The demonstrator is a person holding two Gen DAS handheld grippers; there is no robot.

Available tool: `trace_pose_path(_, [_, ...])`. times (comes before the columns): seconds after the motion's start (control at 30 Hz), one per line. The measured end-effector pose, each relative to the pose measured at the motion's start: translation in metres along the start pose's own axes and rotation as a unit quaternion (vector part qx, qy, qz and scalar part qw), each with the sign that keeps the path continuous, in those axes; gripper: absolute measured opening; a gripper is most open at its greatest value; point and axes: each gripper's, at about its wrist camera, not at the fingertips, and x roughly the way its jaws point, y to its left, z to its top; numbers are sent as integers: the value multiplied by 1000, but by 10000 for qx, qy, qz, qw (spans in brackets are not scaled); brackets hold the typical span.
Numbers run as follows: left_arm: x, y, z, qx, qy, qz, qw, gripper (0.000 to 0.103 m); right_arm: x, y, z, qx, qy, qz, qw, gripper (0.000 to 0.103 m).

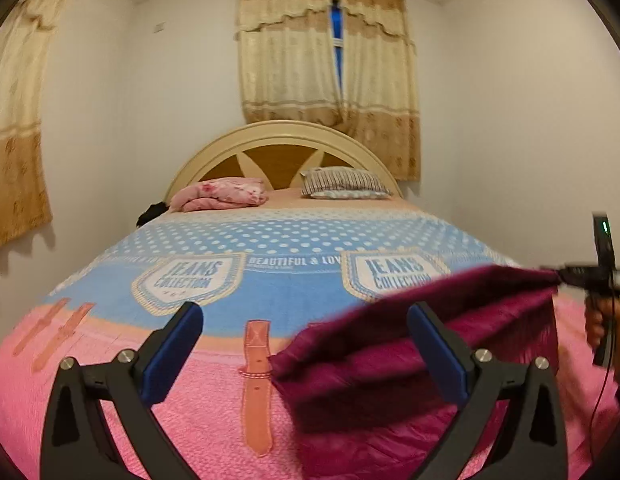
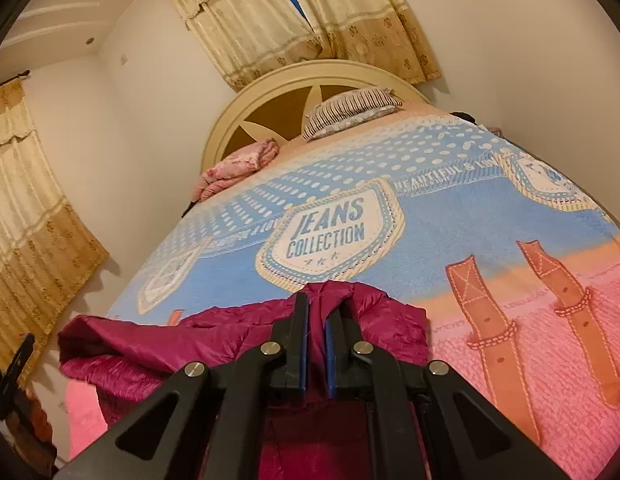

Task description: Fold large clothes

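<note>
Your left gripper [image 1: 305, 344] stands wide open, its two blue-padded fingers [image 1: 171, 354] spread well apart with nothing pinched; the right-hand finger merely overlaps the garment in the left wrist view. Your right gripper [image 2: 317, 340] is clamped on a bunched fold of the one magenta garment [image 2: 213, 344], cloth squeezed between the two blue pads and puffing up above them.

That garment [image 1: 390, 364] is a single large piece, shiny and finely crinkled like a quilted jacket shell, doubled over on itself in at least two layers. It lies on the near, pink part of the bedspread [image 1: 109, 392]. In the left wrist view its long axis runs from the near centre up and out toward your right gripper [image 1: 566, 274], where the pinched corner is lifted and the upper edge pulled taut.

One fleecy bedspread covers the bed: pink nubbly pile nearest, printed orange belt straps [image 1: 255, 384] across the seam, then blue with "JEANS COLLECTION" shield badges [image 2: 330, 236] and a band of white dots.

Farther back sit one folded pink floral blanket [image 1: 221, 194] and one striped pillow [image 1: 344, 183]. Behind them rises one arched cream headboard [image 1: 285, 136] with brown panels, then cream-and-tan curtains [image 1: 330, 52] at two windows.
</note>
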Motion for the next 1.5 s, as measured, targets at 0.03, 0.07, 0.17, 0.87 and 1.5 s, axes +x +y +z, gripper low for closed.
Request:
trace_pose_path(0.03, [5,-10,-3,151,26,-30,9999,103,5,0,-2,18,26,-21,10000,6])
trace_pose_path(0.07, [12,-21,-8,268,79,-107,9996,103,10,-1,-2,42,50,-37,10000,6])
trace_pose_path(0.17, [32,-44,-20,416,340,-252,9982,103,20,-2,-4,-21,89,-128,9999,6])
trace_pose_path(0.87, [165,-74,-83,561,1631,705,9825,103,105,-34,-17,238,692,-543,9958,13])
trace_pose_path(1.5, [183,-62,-80,-184,1976,1142,9734,103,157,87,-60,-1074,1155,-421,9866,46])
